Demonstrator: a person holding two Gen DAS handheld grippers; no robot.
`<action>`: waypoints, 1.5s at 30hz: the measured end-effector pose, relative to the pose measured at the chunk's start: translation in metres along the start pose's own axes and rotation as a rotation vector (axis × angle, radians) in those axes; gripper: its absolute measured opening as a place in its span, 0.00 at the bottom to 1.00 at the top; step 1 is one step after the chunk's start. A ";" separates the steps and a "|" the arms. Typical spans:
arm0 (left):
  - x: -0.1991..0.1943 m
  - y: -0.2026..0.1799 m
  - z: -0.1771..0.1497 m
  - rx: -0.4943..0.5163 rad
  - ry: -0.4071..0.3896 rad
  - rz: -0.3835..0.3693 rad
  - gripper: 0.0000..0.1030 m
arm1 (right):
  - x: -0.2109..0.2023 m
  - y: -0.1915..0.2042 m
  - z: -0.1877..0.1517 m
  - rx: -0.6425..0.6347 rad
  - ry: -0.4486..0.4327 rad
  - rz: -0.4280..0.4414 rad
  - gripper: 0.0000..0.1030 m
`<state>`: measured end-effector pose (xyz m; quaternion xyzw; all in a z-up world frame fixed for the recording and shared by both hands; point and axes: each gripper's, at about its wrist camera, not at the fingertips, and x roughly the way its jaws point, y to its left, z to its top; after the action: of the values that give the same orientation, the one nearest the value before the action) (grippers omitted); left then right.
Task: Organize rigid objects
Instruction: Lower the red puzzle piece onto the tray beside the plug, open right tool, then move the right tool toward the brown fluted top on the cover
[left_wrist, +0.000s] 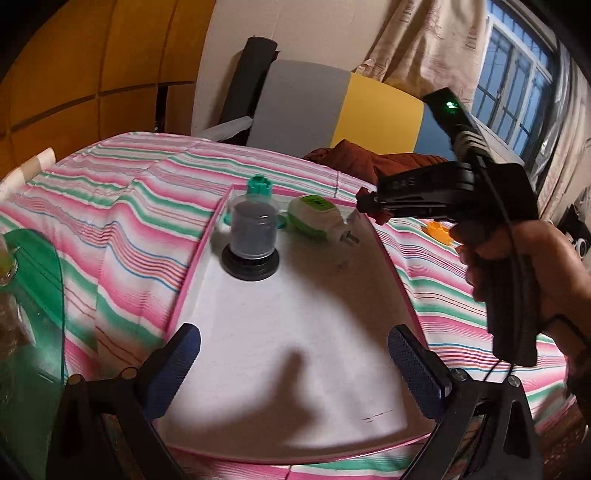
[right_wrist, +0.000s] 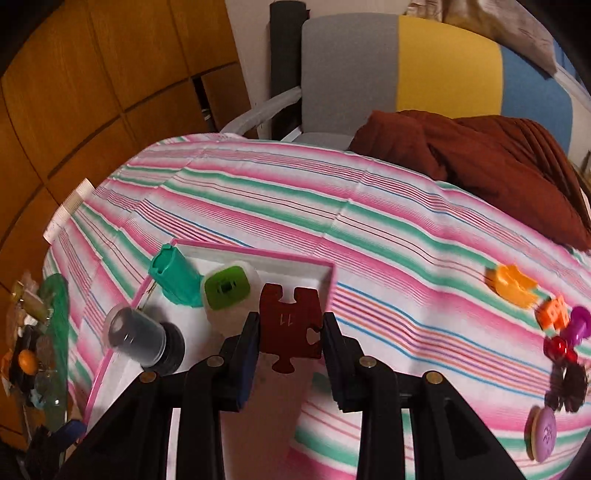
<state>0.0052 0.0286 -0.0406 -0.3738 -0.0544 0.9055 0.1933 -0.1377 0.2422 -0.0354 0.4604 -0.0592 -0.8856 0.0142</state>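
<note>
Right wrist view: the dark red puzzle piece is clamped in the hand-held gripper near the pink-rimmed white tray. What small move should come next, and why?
Probably carry the dark red foam puzzle piece a little further over the pink-rimmed white tray and lower it onto bare floor. The right hand-held gripper holds it near the tray's corner, beside the green-and-white plug-in device; the tray's near part looks free.

Striped cloth cover (right_wrist: 369, 236), glossy clear plastic jar (left_wrist: 253, 232), matt foam puzzle pc (right_wrist: 290, 328)

warm indoor light, soft shadows, fisheye-bent edges, slight motion blur
</note>
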 end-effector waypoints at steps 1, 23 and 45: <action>0.000 0.002 0.000 -0.006 0.000 0.003 0.99 | 0.004 0.003 0.002 -0.008 0.006 -0.010 0.31; 0.001 -0.008 -0.006 0.019 0.020 0.022 0.99 | -0.015 -0.033 -0.022 0.094 -0.003 -0.094 0.38; 0.000 -0.080 -0.007 0.241 0.016 -0.055 0.99 | -0.067 -0.160 -0.106 0.031 0.035 -0.337 0.38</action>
<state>0.0353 0.1021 -0.0258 -0.3536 0.0461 0.8968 0.2620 -0.0074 0.3966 -0.0600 0.4793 0.0054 -0.8663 -0.1405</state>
